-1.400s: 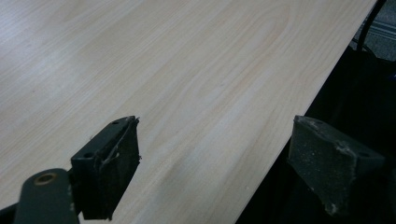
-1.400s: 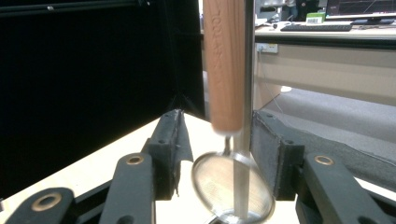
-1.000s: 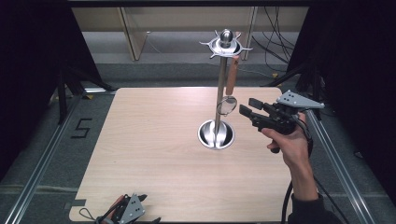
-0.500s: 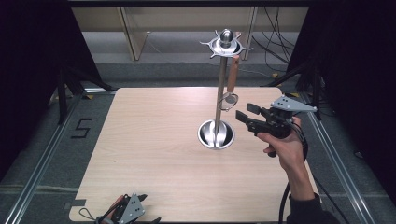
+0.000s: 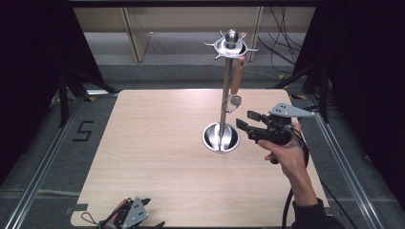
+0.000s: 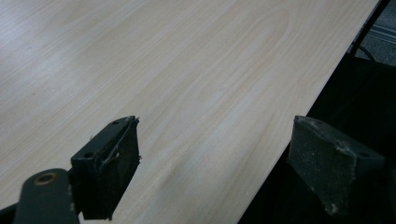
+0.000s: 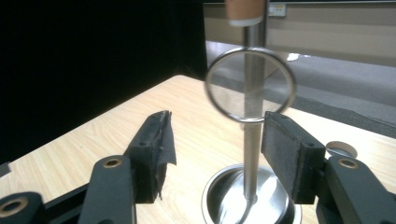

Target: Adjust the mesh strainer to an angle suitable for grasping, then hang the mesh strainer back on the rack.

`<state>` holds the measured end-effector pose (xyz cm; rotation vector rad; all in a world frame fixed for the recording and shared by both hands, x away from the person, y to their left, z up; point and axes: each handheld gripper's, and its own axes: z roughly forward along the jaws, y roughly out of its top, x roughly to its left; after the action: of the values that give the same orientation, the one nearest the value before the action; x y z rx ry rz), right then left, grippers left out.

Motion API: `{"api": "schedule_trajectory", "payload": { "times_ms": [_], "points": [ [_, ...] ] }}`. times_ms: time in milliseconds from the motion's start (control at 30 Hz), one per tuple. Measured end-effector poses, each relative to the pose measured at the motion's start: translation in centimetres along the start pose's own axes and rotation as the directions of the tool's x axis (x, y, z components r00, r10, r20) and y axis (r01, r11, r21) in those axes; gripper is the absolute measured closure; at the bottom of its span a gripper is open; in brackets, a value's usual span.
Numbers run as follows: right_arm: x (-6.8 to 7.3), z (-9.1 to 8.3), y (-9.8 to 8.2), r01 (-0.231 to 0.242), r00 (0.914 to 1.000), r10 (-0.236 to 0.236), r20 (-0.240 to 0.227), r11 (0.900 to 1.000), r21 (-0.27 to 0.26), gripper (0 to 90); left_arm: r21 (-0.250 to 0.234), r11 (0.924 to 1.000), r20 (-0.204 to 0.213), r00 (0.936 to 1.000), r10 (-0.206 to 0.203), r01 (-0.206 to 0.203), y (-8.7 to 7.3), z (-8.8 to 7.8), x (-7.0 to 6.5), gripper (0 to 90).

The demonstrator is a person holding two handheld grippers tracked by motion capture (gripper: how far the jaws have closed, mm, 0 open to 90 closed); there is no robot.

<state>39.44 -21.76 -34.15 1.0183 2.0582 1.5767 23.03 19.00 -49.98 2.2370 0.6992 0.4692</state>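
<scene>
Hanging from the notched crown [image 5: 231, 46] of a steel utensil stand [image 5: 223, 102], a round-framed utensil with a wooden handle [image 5: 237, 75] dangles by its top end, so its ring-shaped head [image 5: 233, 101] swings free beside the pole. The right tool view shows that ring [image 7: 250, 84] as a thin metal hoop with the pole visible through it; whether it holds mesh or glass cannot be told. It hangs to the right of the pole, well above the stand's bowl-shaped base [image 5: 220, 138], which sits right of centre on the worktop [image 5: 157, 143].

The right tool [image 5: 248, 122] is held level, just to the right of the ring and pointed at it. Its jaws have just been opening and now stand spread, with nothing pinched; the hoop sits beyond and above the pads [image 7: 288, 153], apart from them. That looks like a release, leaving the utensil to hang by its own weight. The person's right hand [image 5: 286, 155] grips the tool from below and behind, which keeps the wrist clear of the stand.

The left tool [image 5: 130, 217] rests at the near edge of the worktop, left of centre, jaws spread wide over bare wood [image 6: 187, 84], close to the board's edge.

Room to move is generous: the whole left half and near right of the worktop lie open. The tight spots are the pole, the hanging hoop and the worktop's right edge just behind the right hand.
</scene>
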Motion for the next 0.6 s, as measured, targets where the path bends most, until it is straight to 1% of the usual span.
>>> {"api": "schedule_trajectory", "payload": {
  "times_ms": [33,67,100,133,167,200,233,267,300,333,400,433,467,500,533,567,600],
  "points": [
    [0.1,0.0,-0.1,-0.001,1.0,0.001,0.004,1.0,0.006,43.3,0.012,0.9998,-0.003,0.9999,0.017,-0.017,0.0,-0.1,0.1,15.7],
    [0.1,0.1,-0.2,0.018,0.9998,-0.018,0.008,1.0,-0.005,43.1,0.01,0.9998,-0.005,0.9998,0.017,-0.017,0.0,-0.1,0.1,15.6],
    [0.3,0.1,-0.2,0.006,1.0,-0.006,0.007,1.0,0.004,43.1,0.007,0.9999,-0.005,0.9999,0.011,-0.011,-0.1,-0.1,0.0,15.7],
    [0.3,0.2,-0.3,0.013,0.9999,-0.013,-0.01,1.0,0.01,43.0,-0.019,0.9997,0.005,0.9999,-0.014,0.014,-0.1,0.0,-0.1,15.6],
    [0.4,0.2,-0.4,0.017,0.9999,-0.017,-0.003,1.0,0.017,42.9,-0.017,0.9995,0.012,0.9996,-0.026,0.027,-0.1,0.0,-0.2,15.6],
    [0.5,0.2,-0.5,0.015,0.9999,-0.015,-0.003,1.0,0.01,42.9,-0.021,0.9994,0.01,0.9996,-0.026,0.027,-0.2,0.0,-0.2,15.6],
    [0.6,0.1,-0.6,0.007,1.0,-0.006,-0.005,1.0,0.027,42.7,-0.018,0.9997,0.003,0.9998,-0.018,0.018,-0.2,0.0,-0.1,15.6],
    [0.6,0.2,-0.7,0.013,0.9999,-0.013,-0.007,0.999,0.033,42.6,-0.02,0.9996,0.009,0.9998,-0.019,0.019,-0.2,0.0,-0.1,15.6],
    [0.7,0.2,-0.9,0.02,0.9998,-0.019,-0.006,0.999,0.028,42.5,0.0,0.9999,-0.004,0.9999,0.01,-0.01,-0.1,-0.2,0.0,15.6],
    [0.8,0.1,-1.0,0.01,0.9999,-0.01,-0.008,0.999,0.039,42.5,0.001,0.9999,-0.005,0.9999,0.016,-0.016,-0.1,-0.2,0.0,15.6],
    [0.8,0.1,-1.3,0.034,0.9994,-0.034,-0.008,0.999,0.035,42.5,-0.001,0.9999,-0.004,0.9999,0.013,-0.013,-0.1,-0.2,0.0,15.6],
    [0.9,0.1,-1.5,0.033,0.9995,-0.033,-0.001,0.998,0.051,42.4,0.001,0.9999,-0.003,0.9999,0.013,-0.013,-0.1,-0.2,-0.1,15.6],
    [0.9,0.1,-1.7,0.042,0.9991,-0.042,-0.005,0.997,0.062,42.3,0.003,0.9999,-0.001,0.9999,0.011,-0.011,-0.1,-0.2,0.0,15.6],
    [1.1,0.3,-2.0,0.031,0.9994,-0.03,-0.02,0.997,0.07,42.2,-0.021,0.9997,0.004,0.9999,-0.011,0.011,-0.2,0.0,-0.1,15.6],
    [1.0,0.3,-2.1,0.048,0.9988,-0.047,-0.015,0.996,0.082,42.2,-0.011,0.9998,-0.003,0.9999,-0.014,0.014,-0.2,0.0,-0.1,15.7],
    [1.2,0.4,-2.4,0.025,0.9994,-0.023,-0.026,0.996,0.089,42.2,-0.017,0.9997,-0.001,0.9998,-0.019,0.019,-0.2,0.0,-0.1,15.7],
    [1.1,0.4,-2.4,0.037,0.9992,-0.035,-0.022,0.995,0.094,42.2,-0.013,0.9999,-0.01,0.9999,-0.006,0.006,-0.2,0.0,-0.1,15.7]
  ]
}}
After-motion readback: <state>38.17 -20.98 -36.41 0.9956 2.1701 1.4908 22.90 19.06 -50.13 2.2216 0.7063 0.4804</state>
